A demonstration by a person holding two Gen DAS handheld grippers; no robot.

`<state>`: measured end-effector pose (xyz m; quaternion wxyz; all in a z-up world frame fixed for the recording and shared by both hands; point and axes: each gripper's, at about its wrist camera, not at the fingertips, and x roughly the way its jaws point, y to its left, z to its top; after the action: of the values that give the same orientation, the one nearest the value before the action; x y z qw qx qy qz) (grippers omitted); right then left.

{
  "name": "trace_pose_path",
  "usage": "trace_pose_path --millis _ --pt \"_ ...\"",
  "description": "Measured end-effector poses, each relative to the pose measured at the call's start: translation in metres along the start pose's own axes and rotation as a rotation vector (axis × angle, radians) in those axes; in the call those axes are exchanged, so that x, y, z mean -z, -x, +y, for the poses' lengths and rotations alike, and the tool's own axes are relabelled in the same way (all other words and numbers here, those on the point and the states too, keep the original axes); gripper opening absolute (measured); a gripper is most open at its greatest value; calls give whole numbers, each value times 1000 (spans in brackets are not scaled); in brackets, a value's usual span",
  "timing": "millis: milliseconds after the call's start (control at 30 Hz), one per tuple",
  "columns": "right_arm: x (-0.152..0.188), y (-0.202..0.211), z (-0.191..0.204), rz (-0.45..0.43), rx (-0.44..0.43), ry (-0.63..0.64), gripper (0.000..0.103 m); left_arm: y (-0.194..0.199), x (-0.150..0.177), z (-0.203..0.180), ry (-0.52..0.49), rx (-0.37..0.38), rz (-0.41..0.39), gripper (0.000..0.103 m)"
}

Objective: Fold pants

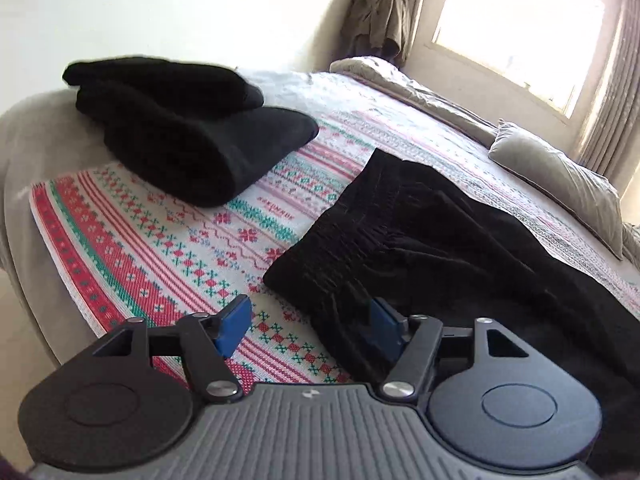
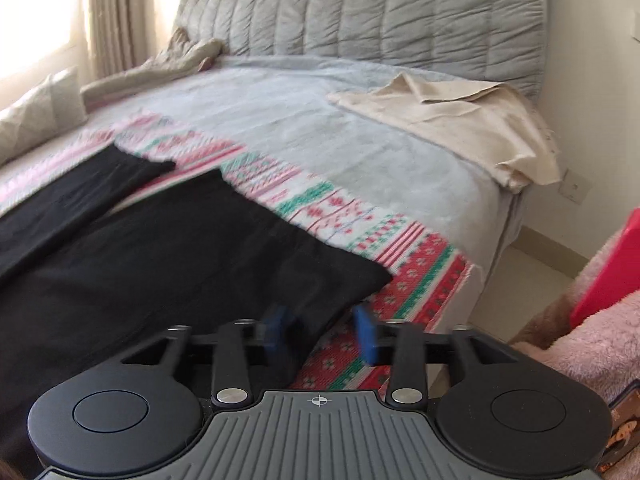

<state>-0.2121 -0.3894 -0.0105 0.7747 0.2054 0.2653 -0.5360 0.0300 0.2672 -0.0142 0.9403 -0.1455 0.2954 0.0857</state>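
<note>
Room: a bedroom with a bed [image 2: 320, 128], a quilted grey headboard [image 2: 360, 12] and a bright window [image 1: 516, 28] with curtains.
Bed cover: one knitted blanket [image 1: 168, 248] in red, green and white bands. A small woven word sits in one band, too small to read.
Pants to fold: one black pair, the pants [image 1: 420, 248], lying flat on the blanket.
Pants direction: in the left view the gathered waistband is nearest the camera and the long axis runs toward 2 o'clock. In the right view two legs [image 2: 160, 232] run toward 11 o'clock, hems apart.
Folded stack: black folded garments [image 1: 184, 128] at 10 o'clock in the left view, well apart from the pants; the number in the pile cannot be told.
Pillows: one grey pillow [image 1: 560, 184] at 3 o'clock in the left view.
Other cloth: one cream sheet [image 2: 448, 120] at 1 o'clock in the right view; a pink fluffy item with a red object at 4 o'clock.
Left tool [image 1: 312, 330]: jaws wide apart, holding nothing, the right blue pad over the waistband corner.
Right tool [image 2: 322, 334]: jaws apart with the edge of the nearer leg lying between the blue pads, not pinched.
</note>
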Motion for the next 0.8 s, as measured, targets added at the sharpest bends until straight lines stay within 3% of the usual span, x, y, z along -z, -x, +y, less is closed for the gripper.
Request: trace_pose_path --millis 100,200,267,500,667,800 --pt "-7 14 2 -62 -15 3 60 11 0 -27 -81 40 -35 86" --pt "-8 25 22 -99 -68 68 75 18 5 -66 -180 146 -46 95" --pt "-4 29 45 -80 -160 134 80 23 13 -95 -264 229 -43 103" --pt "36 31 132 89 -512 354 83 14 68 -177 -481 506 51 103" --pt "51 27 139 41 -487 493 89 0 106 -183 -631 497 170 103" --pt "35 9 101 103 -437 385 93 3 101 -161 -623 516 205 103"
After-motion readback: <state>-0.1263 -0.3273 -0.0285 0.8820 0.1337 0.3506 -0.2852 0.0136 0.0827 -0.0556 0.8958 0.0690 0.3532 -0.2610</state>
